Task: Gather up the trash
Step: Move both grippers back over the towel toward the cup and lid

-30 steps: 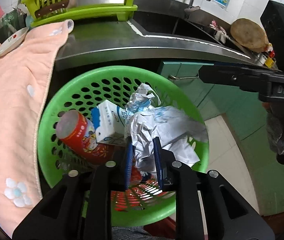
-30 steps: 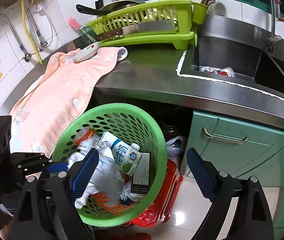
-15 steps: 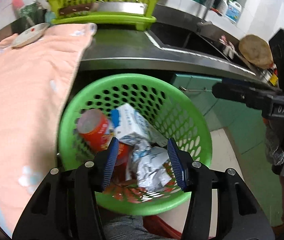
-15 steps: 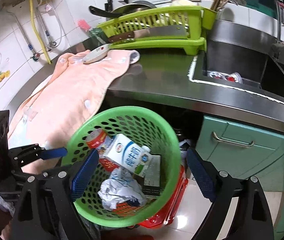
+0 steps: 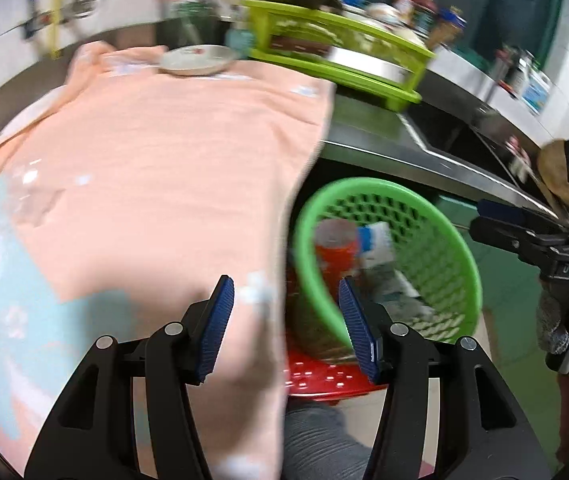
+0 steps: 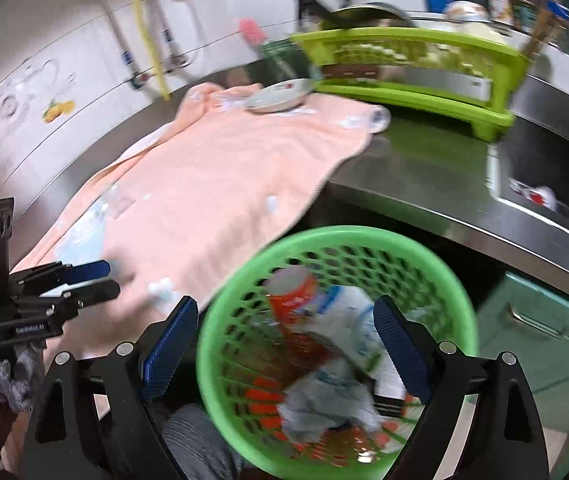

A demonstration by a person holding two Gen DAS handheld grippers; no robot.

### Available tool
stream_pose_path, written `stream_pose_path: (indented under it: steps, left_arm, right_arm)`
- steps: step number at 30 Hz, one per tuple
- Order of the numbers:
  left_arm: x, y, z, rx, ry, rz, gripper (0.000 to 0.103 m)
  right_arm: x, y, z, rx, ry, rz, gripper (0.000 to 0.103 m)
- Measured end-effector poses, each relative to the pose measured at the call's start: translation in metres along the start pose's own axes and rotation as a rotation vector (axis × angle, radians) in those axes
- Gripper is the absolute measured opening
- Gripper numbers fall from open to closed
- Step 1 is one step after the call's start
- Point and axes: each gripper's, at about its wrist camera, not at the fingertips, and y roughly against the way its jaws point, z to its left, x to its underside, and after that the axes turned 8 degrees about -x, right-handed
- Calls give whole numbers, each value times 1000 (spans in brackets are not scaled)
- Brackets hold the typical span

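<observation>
A green perforated basket (image 5: 460, 264) (image 6: 228, 300) stands below the counter edge. It holds a red can (image 5: 334, 244) (image 6: 294, 294), a white and blue milk carton (image 5: 376, 240) (image 6: 348, 312) and crumpled foil wrapper (image 6: 328, 404). My left gripper (image 5: 284, 320) is open and empty, over the edge of the peach towel (image 5: 164, 168) beside the basket. It also shows in the right wrist view (image 6: 96, 278). My right gripper (image 6: 284, 352) is open and empty above the basket, and shows at the right of the left wrist view (image 5: 480, 220).
A peach towel (image 6: 212, 184) covers the steel counter, with a small plate (image 5: 194, 62) (image 6: 278, 98) on its far end. A lime dish rack (image 5: 336, 60) (image 6: 412, 68) stands behind. A sink (image 6: 544, 176) lies right. A red stool (image 5: 324, 376) sits under the basket. Teal cabinets (image 6: 532, 344) stand right.
My left gripper opened and dropped the crumpled foil wrapper into the basket, then swung up and left over the towel. My right gripper stayed open and shifted slightly left.
</observation>
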Motion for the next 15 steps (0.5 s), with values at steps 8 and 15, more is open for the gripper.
stream_pose_path:
  steps: [8,15]
  left_arm:
    - [13,29,88,-133,144,-34,57]
    - [31,55,157,-240,247,-48,59]
  right_arm:
    - [-23,-52,58,-111,87,63,86]
    - [-44,-97,113,-190,129,106,86]
